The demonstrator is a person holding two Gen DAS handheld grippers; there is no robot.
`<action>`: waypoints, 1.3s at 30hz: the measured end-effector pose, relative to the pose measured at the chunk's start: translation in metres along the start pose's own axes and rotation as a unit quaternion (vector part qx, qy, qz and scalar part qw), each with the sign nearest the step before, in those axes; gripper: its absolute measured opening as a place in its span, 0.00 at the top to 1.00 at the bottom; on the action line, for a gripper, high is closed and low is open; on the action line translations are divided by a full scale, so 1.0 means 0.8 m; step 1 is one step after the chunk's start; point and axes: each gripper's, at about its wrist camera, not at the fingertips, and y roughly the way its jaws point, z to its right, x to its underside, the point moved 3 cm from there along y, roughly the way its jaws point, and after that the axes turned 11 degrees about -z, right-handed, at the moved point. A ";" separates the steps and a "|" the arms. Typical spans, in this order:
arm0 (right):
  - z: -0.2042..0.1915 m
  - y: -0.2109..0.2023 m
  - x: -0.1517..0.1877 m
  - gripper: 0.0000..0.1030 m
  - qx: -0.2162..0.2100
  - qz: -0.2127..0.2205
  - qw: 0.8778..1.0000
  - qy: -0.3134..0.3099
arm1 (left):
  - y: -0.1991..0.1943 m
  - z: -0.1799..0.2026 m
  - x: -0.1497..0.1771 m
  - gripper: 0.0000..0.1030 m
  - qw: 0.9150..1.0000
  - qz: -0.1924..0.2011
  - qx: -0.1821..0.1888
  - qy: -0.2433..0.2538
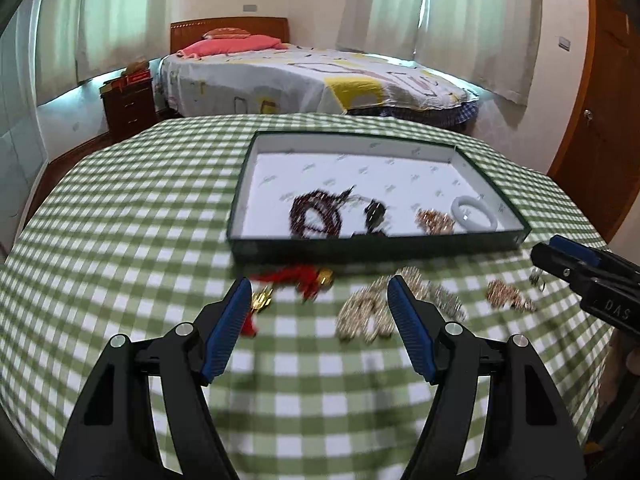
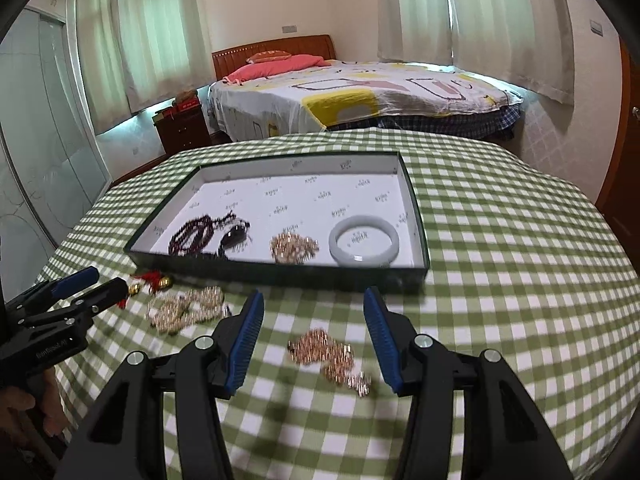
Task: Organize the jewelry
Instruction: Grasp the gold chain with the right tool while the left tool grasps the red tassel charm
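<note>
You hold both grippers above a table draped in green-and-white checked cloth [image 2: 500, 240], with a shallow dark-green box lined in white printed paper [image 2: 418, 216] lying toward twelve o'clock. Your left gripper [image 1: 318, 292] stands wide open and holds nothing; a pale beaded chain in a loose heap [image 1: 362, 312] lies on the cloth between its blue pads, with a red tassel with small gold bells [image 1: 304, 278] at about eleven o'clock of it. Your right gripper [image 2: 314, 300] is about half open, also empty, over a rose-gold chain in a tangled pile [image 2: 326, 354].

Already inside the box, along its near wall, lie a dark red bead strand [image 2: 192, 236], a black oval piece [image 2: 234, 238], a second rose-gold heap [image 2: 294, 248] and a white jade-like bangle [image 2: 364, 240].

The risks look plain. A loose chain can slip through the pads if you pinch only a few links, and a trailing end may catch the box's near wall on the way over. The beaded heap sits close to the tassel, so a careless close may drag both. Dropping a chain on the heaps already boxed would tangle them.
</note>
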 end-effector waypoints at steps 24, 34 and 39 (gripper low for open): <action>-0.001 0.017 0.029 0.50 0.000 -0.027 1.000 0.001 | 0.041 -0.052 0.008 0.59 0.998 -0.046 -0.030 -0.036; 0.004 0.031 0.030 0.50 -0.001 -0.039 0.999 0.007 | 0.054 -0.053 0.012 0.89 0.997 -0.059 -0.026 -0.033; 0.007 0.034 0.030 0.50 0.000 -0.042 0.999 0.009 | 0.051 -0.044 0.015 0.91 0.998 -0.050 -0.022 -0.019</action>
